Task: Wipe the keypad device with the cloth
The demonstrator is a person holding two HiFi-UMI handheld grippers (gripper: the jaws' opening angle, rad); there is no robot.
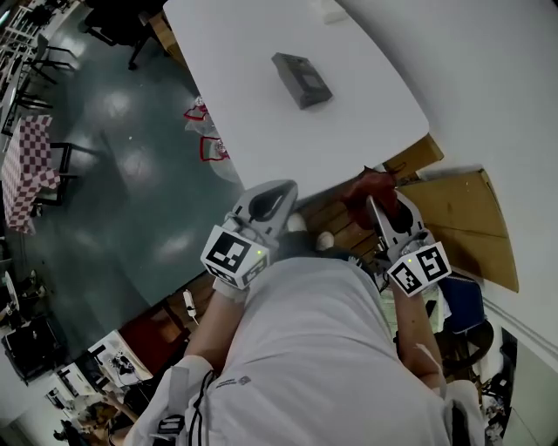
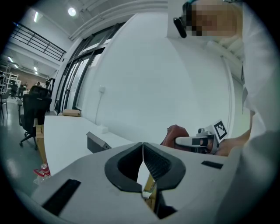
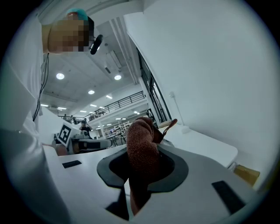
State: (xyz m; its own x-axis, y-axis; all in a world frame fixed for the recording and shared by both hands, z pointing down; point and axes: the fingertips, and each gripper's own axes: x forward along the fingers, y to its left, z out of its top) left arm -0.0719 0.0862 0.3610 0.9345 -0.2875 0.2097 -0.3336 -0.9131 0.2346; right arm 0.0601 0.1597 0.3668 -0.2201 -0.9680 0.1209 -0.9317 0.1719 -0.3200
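The grey keypad device [image 1: 301,80] lies on the white table [image 1: 261,131], well ahead of both grippers; it also shows in the left gripper view [image 2: 97,142]. My left gripper [image 1: 281,190] is held off the table's near edge, its jaws shut together [image 2: 142,151] with nothing between them. My right gripper [image 1: 373,202] hovers beside it to the right, shut on a bunched red-brown cloth [image 1: 370,185] that rises between its jaws [image 3: 142,153]. From the left gripper's camera the cloth [image 2: 174,132] sticks out of the right gripper's tip.
Cardboard boxes [image 1: 462,218] stand by the table's right near corner. A small white object [image 1: 331,10] sits at the table's far end. Red-and-white bags [image 1: 205,131] lie on the floor to the left, with an office chair [image 2: 37,109] beyond.
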